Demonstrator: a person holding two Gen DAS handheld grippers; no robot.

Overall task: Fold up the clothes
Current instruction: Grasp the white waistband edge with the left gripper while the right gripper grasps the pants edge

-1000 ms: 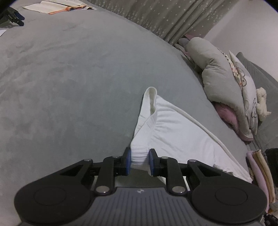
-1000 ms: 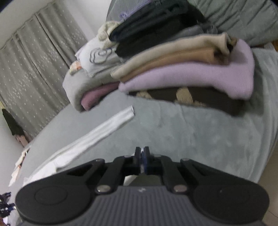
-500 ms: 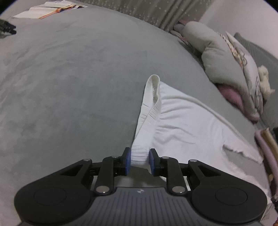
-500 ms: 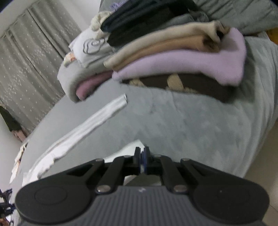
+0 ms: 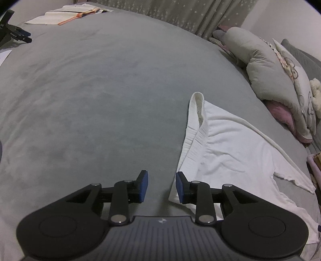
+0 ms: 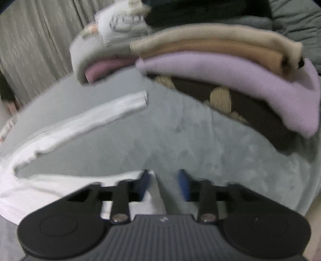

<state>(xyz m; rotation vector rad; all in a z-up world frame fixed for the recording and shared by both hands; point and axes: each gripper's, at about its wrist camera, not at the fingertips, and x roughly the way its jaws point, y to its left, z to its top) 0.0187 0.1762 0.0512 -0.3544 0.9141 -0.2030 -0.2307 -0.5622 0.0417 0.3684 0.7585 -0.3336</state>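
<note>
Looking along the left hand-held gripper (image 5: 161,185), its blue-padded jaws are parting and hold nothing; bare grey bed cover (image 5: 100,104) shows between them. The white ribbed-waist garment (image 5: 224,152) lies flat on the bed just right of the gap, with the right pad over its near edge, though contact cannot be judged. Its elastic waistband runs away from the gripper to a folded loop. Beyond it, grey and printed pillows (image 5: 276,80) are piled against the star-patterned grey curtain (image 5: 190,14), and an open book (image 5: 66,16) rests at the far left of the bed.

From the right wrist, the blurred picture shows the right hand-held gripper (image 6: 164,184) with its jaws clearly apart and nothing clamped. A corner of the white garment (image 6: 50,188) lies under the left finger, and one long white leg (image 6: 90,118) stretches across the grey cover. Behind sits a stack of folded knitwear (image 6: 230,66): beige, tan, lilac, then dark brown, well apart from the gripper
</note>
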